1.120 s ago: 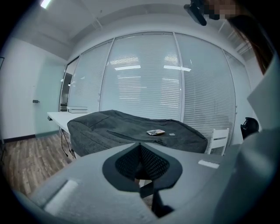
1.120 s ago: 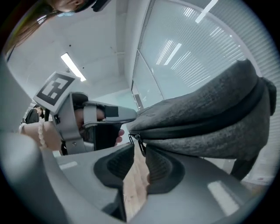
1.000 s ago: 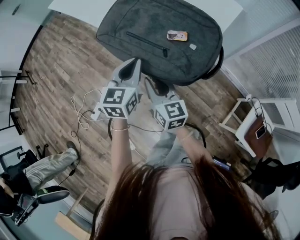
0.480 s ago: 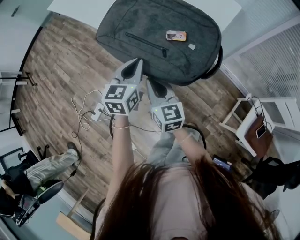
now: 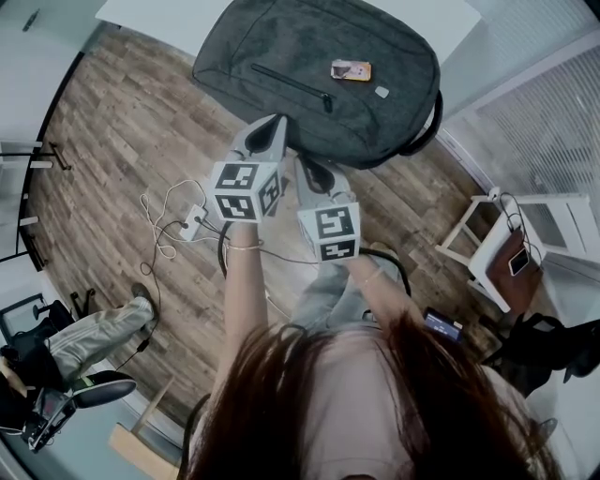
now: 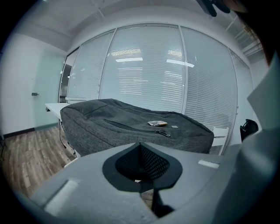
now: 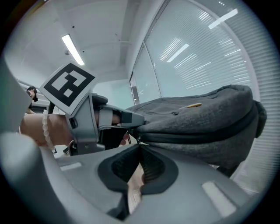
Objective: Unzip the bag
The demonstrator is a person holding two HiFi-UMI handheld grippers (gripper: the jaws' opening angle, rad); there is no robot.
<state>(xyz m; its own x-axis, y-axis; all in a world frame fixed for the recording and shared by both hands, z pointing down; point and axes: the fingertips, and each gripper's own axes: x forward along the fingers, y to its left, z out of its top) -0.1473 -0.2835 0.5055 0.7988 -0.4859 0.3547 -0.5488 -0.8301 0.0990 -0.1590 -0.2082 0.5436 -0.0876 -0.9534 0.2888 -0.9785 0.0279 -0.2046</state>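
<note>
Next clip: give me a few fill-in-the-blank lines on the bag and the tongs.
1. The gray backpack lies on a white ___.
2. Its front pocket zipper is ___, not open.
3. The left tongs are ___, with nothing between them.
Missing words: table; closed; shut.

My head view is dim and bluish, the light soft and flat, with scarcely a shadow. The grey bag [image 5: 319, 84] keeps little detail and the wooden floor [image 5: 103, 141] bends toward the corners. Both gripper views are round fisheyes with black corners. A ceiling strip light [image 7: 73, 49] glares upper left in the right one, and my jaws loom blurred along the bottom.
</note>
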